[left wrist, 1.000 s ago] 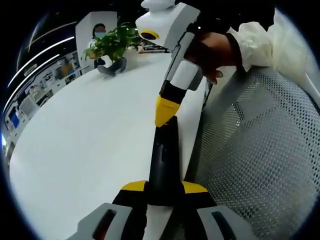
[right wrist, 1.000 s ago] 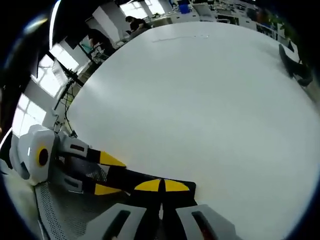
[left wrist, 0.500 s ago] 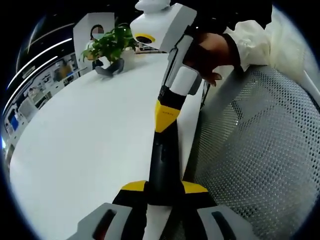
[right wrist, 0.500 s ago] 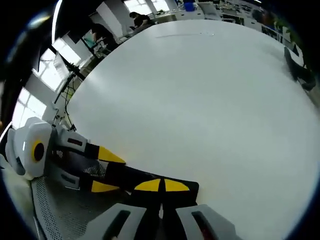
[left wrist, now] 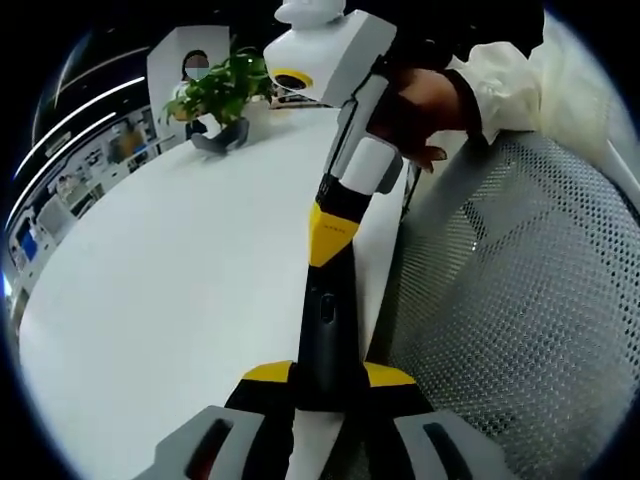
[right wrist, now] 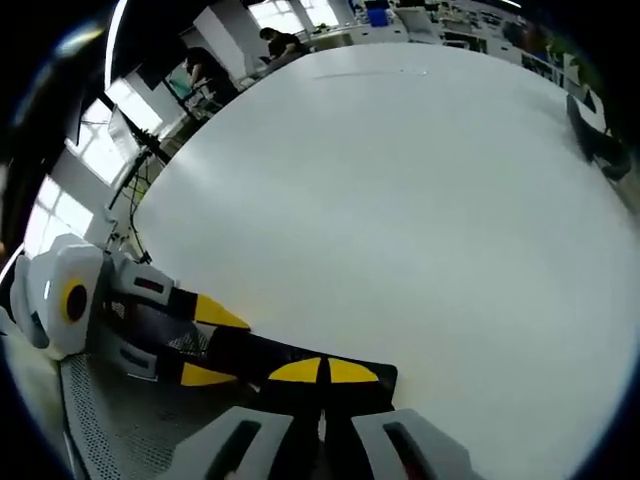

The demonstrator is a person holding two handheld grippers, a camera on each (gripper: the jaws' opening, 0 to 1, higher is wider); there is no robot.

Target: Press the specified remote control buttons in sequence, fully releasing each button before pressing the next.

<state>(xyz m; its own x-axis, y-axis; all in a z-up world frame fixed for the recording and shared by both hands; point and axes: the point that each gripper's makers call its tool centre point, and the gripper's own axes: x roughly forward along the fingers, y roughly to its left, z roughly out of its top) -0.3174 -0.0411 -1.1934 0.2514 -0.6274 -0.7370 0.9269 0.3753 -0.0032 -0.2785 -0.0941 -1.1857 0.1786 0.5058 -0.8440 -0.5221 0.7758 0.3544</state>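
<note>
White table (left wrist: 170, 290), dark remote (left wrist: 325, 330) buttons indistinct between left claw (left wrist: 328, 376) tips

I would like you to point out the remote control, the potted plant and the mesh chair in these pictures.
remote control (left wrist: 325, 330): left gripper view, on its dark body.
potted plant (left wrist: 215, 90): left gripper view, on its green leaves.
mesh chair (left wrist: 500, 300): left gripper view, on its perforated grey surface.

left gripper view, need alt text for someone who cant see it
The left gripper clamps a black remote at the edge of a white table, while the right gripper touches the remote's far end with closed yellow tips. A potted plant stands at the table's far side.
</note>
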